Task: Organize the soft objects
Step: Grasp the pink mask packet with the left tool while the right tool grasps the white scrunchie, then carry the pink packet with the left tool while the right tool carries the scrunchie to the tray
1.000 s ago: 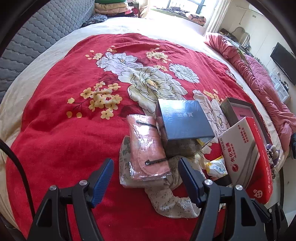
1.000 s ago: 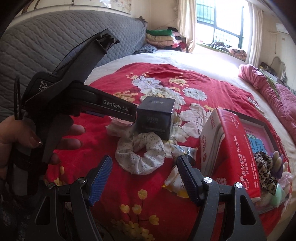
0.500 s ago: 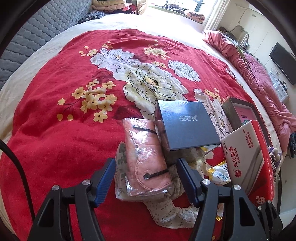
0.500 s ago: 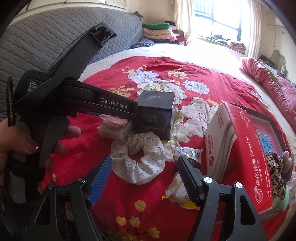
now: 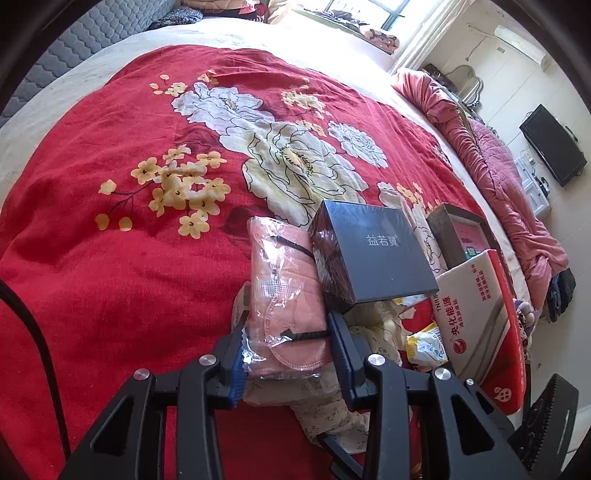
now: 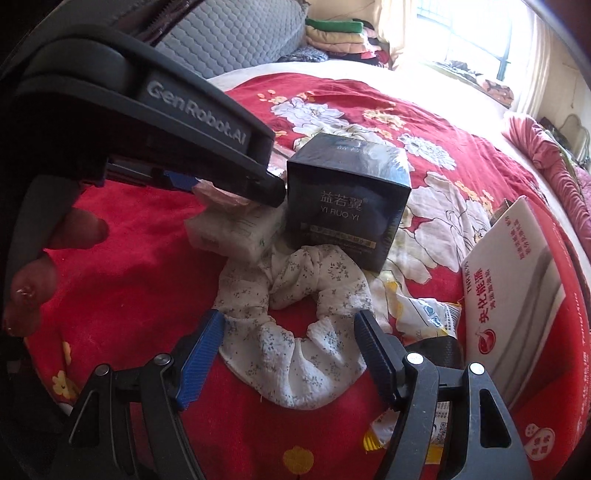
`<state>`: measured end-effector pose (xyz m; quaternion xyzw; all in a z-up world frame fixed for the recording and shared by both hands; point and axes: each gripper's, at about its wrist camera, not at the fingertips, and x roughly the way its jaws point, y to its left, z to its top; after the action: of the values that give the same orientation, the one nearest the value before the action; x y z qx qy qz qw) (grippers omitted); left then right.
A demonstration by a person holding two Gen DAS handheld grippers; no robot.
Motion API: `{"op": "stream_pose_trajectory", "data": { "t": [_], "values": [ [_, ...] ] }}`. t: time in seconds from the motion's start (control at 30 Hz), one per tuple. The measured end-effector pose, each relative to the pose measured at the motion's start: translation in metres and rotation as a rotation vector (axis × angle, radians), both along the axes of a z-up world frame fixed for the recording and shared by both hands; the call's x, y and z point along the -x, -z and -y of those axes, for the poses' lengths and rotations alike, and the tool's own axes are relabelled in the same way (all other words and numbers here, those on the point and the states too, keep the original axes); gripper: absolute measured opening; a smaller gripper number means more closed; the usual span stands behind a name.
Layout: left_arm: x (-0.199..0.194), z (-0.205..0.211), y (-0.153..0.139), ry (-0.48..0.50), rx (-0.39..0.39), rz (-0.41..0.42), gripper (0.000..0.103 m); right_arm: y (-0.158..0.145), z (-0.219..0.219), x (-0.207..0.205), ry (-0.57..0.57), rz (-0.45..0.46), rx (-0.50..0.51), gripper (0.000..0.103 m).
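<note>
My left gripper (image 5: pixel 286 356) is shut on a pink face mask in clear wrap (image 5: pixel 284 280), which lies on a second pale packet on the red floral blanket (image 5: pixel 110 277). The same left gripper shows in the right wrist view (image 6: pixel 207 188) with the mask between its fingers. A white floral scrunchie (image 6: pixel 295 314) lies just ahead of my right gripper (image 6: pixel 291 350), which is open with its fingers either side of the scrunchie's near edge. The scrunchie also shows under the left gripper (image 5: pixel 332 417).
A black box (image 5: pixel 373 251) stands right of the mask, touching it. A red and white carton (image 5: pixel 480 321) leans at the right, with a yellow snack packet (image 5: pixel 424 343) beside it and a tray (image 5: pixel 461 232) behind. Folded clothes (image 6: pixel 332 33) lie by the headboard.
My left gripper moved forward and down and closed on the pink mask pack. My right gripper moved forward and down, so its open fingers now flank the scrunchie's near edge.
</note>
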<state>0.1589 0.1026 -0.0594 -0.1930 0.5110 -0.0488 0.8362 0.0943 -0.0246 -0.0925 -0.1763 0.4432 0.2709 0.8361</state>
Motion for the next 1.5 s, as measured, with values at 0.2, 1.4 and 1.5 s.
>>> {"op": "stream_pose_trajectory", "data": {
  "t": [0.2, 1.4, 1.5],
  "values": [
    [0.002, -0.007, 0.0, -0.005, 0.027, 0.016, 0.037, 0.006, -0.001, -0.008, 0.013, -0.02, -0.024, 0.071],
    [0.071, 0.013, -0.086, -0.026, -0.026, 0.192, 0.037, -0.079, 0.065, 0.022, -0.002, 0.106, -0.238, 0.013],
    [0.073, 0.025, -0.095, -0.005, -0.059, 0.206, 0.037, -0.096, 0.078, 0.029, 0.013, 0.143, -0.253, 0.013]
  ]
}}
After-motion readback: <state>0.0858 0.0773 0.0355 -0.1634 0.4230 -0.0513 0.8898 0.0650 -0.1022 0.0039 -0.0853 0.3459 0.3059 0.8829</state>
